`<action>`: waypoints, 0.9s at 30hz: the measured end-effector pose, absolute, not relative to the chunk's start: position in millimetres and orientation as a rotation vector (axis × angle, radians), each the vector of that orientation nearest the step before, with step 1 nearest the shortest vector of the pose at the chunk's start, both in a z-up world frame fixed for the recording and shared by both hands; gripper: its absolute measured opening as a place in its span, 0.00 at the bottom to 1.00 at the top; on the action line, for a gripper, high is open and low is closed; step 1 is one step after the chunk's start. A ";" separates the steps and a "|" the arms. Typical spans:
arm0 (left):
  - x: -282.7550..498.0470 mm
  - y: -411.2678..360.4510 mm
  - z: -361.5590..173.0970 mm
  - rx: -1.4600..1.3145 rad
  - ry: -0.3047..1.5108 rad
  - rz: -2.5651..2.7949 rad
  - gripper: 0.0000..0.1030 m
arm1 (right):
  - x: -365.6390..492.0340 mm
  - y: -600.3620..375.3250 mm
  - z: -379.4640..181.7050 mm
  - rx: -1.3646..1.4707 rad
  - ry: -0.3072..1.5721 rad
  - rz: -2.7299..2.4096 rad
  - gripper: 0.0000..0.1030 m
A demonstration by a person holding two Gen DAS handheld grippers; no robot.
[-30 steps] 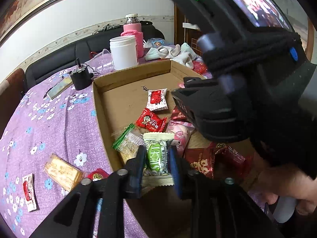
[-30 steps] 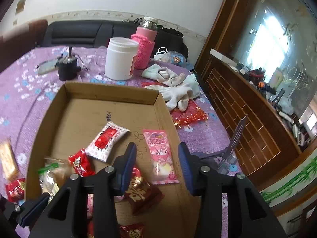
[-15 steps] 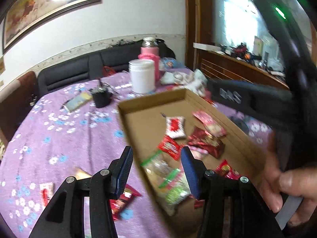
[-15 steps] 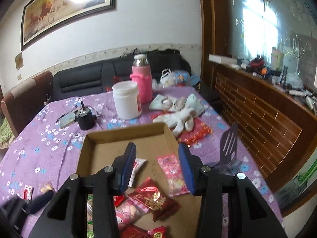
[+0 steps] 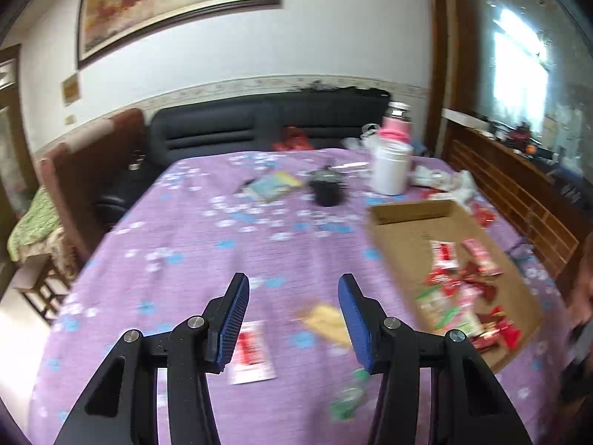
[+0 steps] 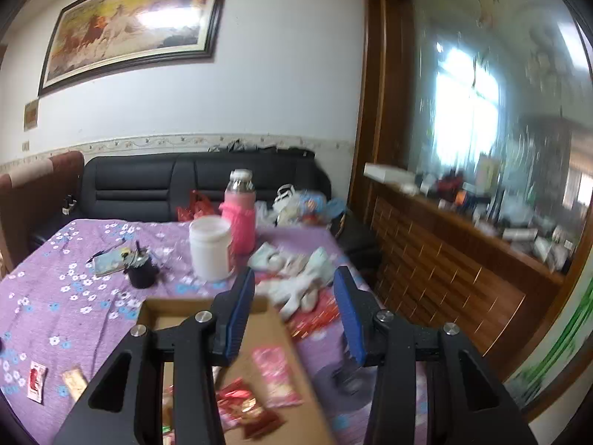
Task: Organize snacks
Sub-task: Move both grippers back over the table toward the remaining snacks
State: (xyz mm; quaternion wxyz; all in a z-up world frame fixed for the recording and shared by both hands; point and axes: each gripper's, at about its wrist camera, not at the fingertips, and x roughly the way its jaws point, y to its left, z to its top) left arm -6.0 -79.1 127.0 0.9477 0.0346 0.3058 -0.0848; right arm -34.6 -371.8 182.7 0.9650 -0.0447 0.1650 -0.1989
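Observation:
My left gripper (image 5: 292, 296) hangs open and empty above the purple flowered tablecloth (image 5: 207, 259). Under it lie a white-and-red packet (image 5: 252, 348), a tan cracker packet (image 5: 326, 319) and a blurred green packet (image 5: 348, 396). To its right stands the shallow cardboard box (image 5: 407, 211), holding several red, pink and green snack packets (image 5: 456, 293). My right gripper (image 6: 294, 289) is open too, with nothing between its fingers, above the box's far end (image 6: 163, 304). A pink packet (image 6: 276, 374) and a red packet (image 6: 241, 400) lie in the box below it. Left of the box, a white-and-red packet (image 6: 37, 382) and a cracker packet (image 6: 74, 383) rest on the cloth.
Behind the box stand a white jar (image 6: 209, 248), a pink-sleeved bottle (image 6: 239, 215) and a small black pot (image 6: 141, 272). White cloths (image 6: 296, 278) lie at the back right. A black sofa (image 6: 166, 185) is beyond the table, a wooden sideboard (image 6: 444, 278) along the right.
The left gripper opened and released the green packet into the box, then swung left and up over the cloth. The right gripper rose and now looks further across the table.

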 end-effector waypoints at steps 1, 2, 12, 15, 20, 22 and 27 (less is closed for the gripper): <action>-6.2 -65.9 126.6 0.068 0.625 -0.155 0.52 | -35.9 -371.9 191.9 -0.126 0.321 -0.419 0.42; -5.7 -53.7 126.1 0.062 0.629 -0.138 0.52 | -37.8 -372.3 206.3 -0.182 0.293 -0.456 0.42; 30.3 10.5 93.7 -0.047 0.807 -0.036 0.52 | -49.8 -356.7 257.7 -0.197 0.302 -0.331 0.52; 40.0 8.5 80.7 -0.054 0.876 -0.037 0.52 | -37.9 -326.7 205.2 -0.001 0.501 0.022 0.52; 48.1 -12.7 55.2 -0.069 0.996 -0.096 0.59 | -7.6 -262.9 122.9 0.067 0.727 0.225 0.51; 49.3 -28.0 46.2 -0.016 1.011 -0.074 0.61 | -4.4 -252.3 113.9 0.061 0.748 0.241 0.51; 58.6 -56.0 27.7 0.122 1.016 0.002 0.61 | -0.8 -240.3 111.1 0.028 0.773 0.268 0.51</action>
